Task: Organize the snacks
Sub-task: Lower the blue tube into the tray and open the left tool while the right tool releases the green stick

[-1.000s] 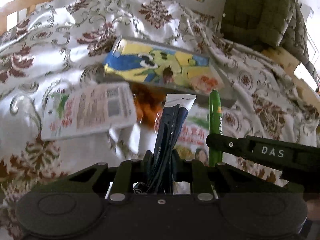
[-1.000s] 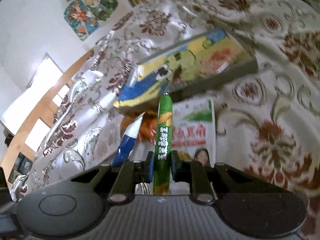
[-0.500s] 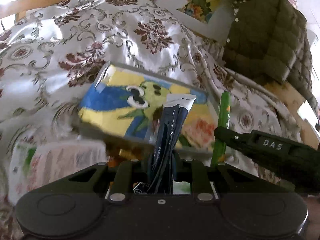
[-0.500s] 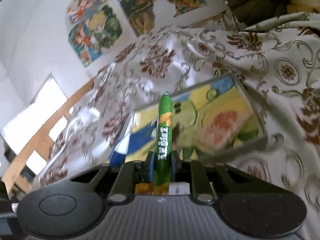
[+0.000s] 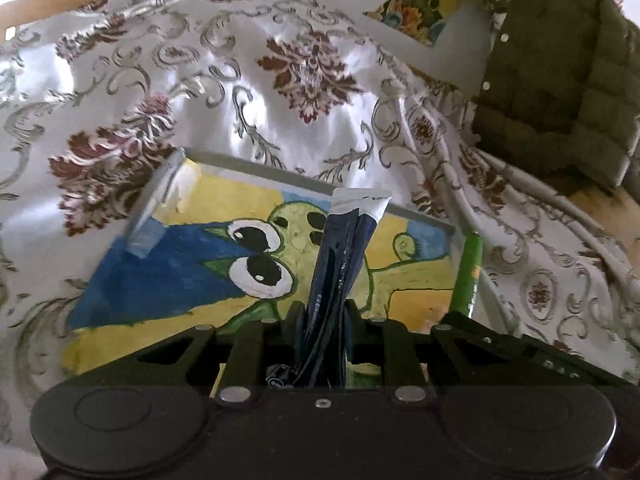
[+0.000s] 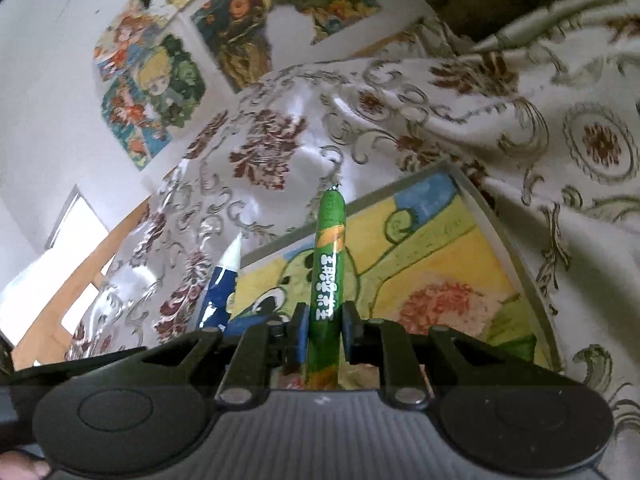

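Hand-held gripper on your left [image 5: 322, 312] is clamped on a dark blue snack packet [image 5: 346, 252], which stands up along the fingers with its silver sealed end pointing away from you. Your right hand-held gripper [image 6: 322, 322] is pinched tight around a green sausage stick [image 6: 326, 276], also lying lengthwise along its fingers, crimped tip forward.

Both snacks hang above the painted tray [image 5: 420, 216], a shallow grey-rimmed box with a cartoon frog in green, yellow and blue on its floor. It sits on the floral cloth [image 5: 280, 80] that covers the surface under it. The tray lies ahead of and below both tools; its long side runs across your view, so each snack's long axis crosses it rather than follows it. Your right tool sits over the tray's right part, near the rim, and your left one over the middle; neither looks clearly nearer to me. I judge that lowering and tipping each snack flat comes next.

White Chinese characters run down the green stick; I cannot read them with confidence. Small print runs down the blue packet, too fine to make out.
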`<action>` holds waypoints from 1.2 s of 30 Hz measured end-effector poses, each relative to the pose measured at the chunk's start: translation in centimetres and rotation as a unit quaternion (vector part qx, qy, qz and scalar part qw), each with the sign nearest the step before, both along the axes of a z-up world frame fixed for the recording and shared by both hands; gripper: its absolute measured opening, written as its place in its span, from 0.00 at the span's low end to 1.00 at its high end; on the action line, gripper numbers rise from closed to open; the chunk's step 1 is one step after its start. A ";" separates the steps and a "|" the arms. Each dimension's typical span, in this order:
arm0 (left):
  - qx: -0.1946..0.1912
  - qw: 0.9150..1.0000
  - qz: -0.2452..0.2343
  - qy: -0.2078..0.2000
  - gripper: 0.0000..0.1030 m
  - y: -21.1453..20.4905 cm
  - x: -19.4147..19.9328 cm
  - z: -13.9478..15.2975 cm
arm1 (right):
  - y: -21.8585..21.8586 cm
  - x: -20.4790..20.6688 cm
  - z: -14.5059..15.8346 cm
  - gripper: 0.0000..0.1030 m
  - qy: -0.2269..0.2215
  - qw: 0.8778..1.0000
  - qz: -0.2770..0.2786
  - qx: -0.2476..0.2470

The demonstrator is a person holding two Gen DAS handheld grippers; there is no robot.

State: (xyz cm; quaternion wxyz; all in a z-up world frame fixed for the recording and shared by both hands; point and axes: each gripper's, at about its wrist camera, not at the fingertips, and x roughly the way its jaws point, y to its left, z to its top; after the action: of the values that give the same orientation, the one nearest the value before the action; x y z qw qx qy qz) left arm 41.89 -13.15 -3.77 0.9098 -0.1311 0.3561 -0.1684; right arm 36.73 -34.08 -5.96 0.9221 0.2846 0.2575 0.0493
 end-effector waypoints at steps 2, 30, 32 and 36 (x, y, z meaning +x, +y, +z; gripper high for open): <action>0.002 1.000 -0.003 0.006 0.20 -0.7 0.7 -0.7 | -0.5 0.6 -0.8 0.19 0.007 1.000 -0.007 0.008; -0.023 0.999 0.026 0.027 0.67 -1.3 1.9 -1.2 | 1.3 1.4 -0.7 0.50 0.013 0.997 0.005 -0.079; -0.025 0.999 0.036 0.019 0.75 -0.7 1.5 -0.3 | 1.1 1.0 -0.1 0.55 0.007 0.996 0.001 -0.085; -0.014 0.998 0.053 0.005 0.83 0.2 0.4 1.4 | 0.7 0.0 1.3 0.65 -0.001 0.995 -0.012 -0.095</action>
State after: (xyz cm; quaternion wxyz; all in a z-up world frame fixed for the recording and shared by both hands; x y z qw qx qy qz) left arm 42.28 -12.92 -2.38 0.9135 -0.1637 0.3510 -0.1247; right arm 36.77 -33.42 -4.67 0.9459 0.1982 0.2567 0.0142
